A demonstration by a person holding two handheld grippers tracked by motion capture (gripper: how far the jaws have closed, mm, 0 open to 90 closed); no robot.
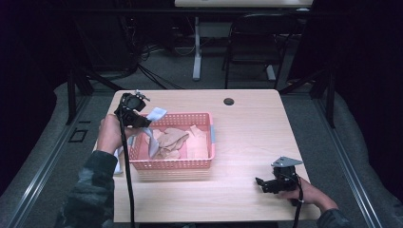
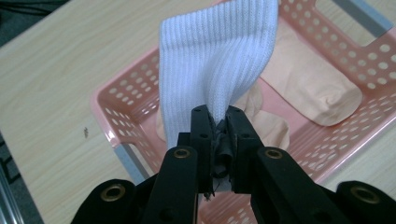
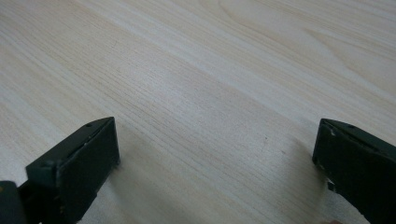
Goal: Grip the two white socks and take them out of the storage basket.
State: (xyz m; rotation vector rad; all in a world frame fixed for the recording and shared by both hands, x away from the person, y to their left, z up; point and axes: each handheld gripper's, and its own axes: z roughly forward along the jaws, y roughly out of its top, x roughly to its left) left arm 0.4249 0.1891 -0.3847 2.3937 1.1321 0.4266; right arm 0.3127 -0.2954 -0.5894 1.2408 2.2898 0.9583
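I have the wooden table (image 1: 247, 128) in front of me, with the pink perforated basket (image 1: 173, 164) on its left half, just beside my left hand. Inside the basket lie several peach-coloured socks (image 1: 173, 138), loosely heaped and overlapping. The white ribbed sock (image 2: 215, 60) is the piece I am working: one end is in my left gripper (image 1: 140, 118) above the basket's near-left corner, and the rest hangs down into the basket, over the peach ones.

To do this lift well, I judge that I should raise the sock straight up until its free end clears the basket rim, so it does not drag a peach sock along or catch on the wall. I would carry it slowly, since the fabric is limp and will swing, and watch that the pinched fold does not slip out.

In the left gripper view, the jaws stand nearly together, clamped on a bunched fold of the white sock, which fans out wide beyond the tips. The grip looks firm but narrow.

My right gripper (image 1: 267, 184) rests low over bare table at the near-right, well apart from the basket. In the right gripper view its jaws stand wide apart, with nothing between them but wood grain.
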